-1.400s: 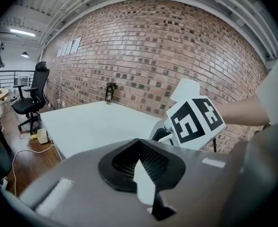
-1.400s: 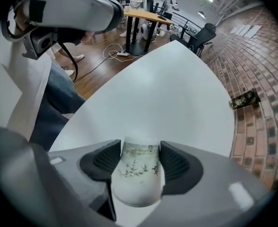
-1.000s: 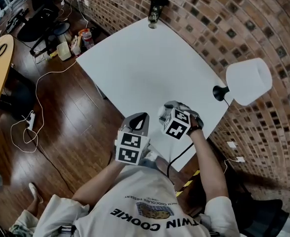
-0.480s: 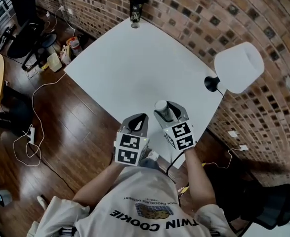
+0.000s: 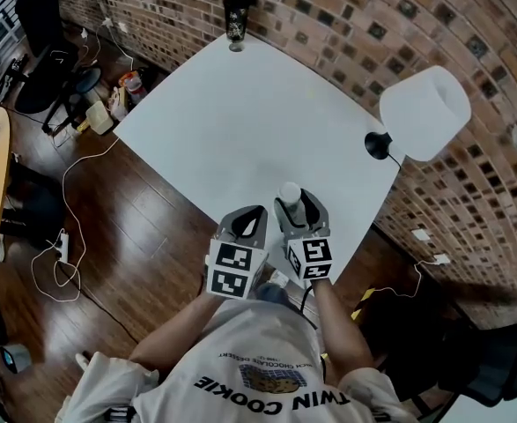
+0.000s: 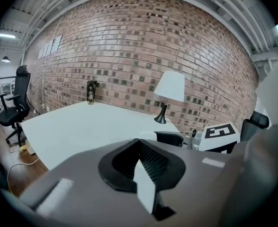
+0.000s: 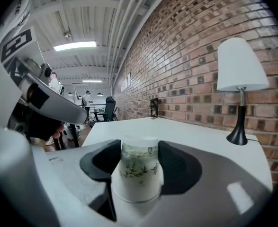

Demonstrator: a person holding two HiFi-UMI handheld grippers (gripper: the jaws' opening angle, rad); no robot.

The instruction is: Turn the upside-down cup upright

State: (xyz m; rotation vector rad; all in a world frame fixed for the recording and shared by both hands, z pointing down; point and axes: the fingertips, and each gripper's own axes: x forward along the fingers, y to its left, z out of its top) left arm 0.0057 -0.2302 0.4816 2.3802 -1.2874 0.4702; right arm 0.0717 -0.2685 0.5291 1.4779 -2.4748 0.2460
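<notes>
A white paper cup (image 7: pixel 138 169) with a green leaf print stands between the jaws of my right gripper (image 7: pixel 138 181). Its wide rim is down and its flat base up. The jaws press on both its sides, so that gripper is shut on it. From the head view the cup (image 5: pixel 290 192) sits near the front edge of the white table (image 5: pixel 240 122), in front of the right gripper (image 5: pixel 291 204). My left gripper (image 5: pixel 248 216) hovers just left of it at the table's edge, its jaws together and holding nothing (image 6: pixel 146 171).
A white-shaded lamp (image 5: pixel 424 113) on a black base stands at the table's right edge. A dark tumbler (image 5: pixel 235 16) is at the far corner. A brick wall runs behind the table. Cables, bottles and an office chair (image 5: pixel 51 60) lie on the wooden floor to the left.
The right gripper has rolled from a tilted pose to level and drawn back toward me with the cup. The left gripper has hardly moved.
</notes>
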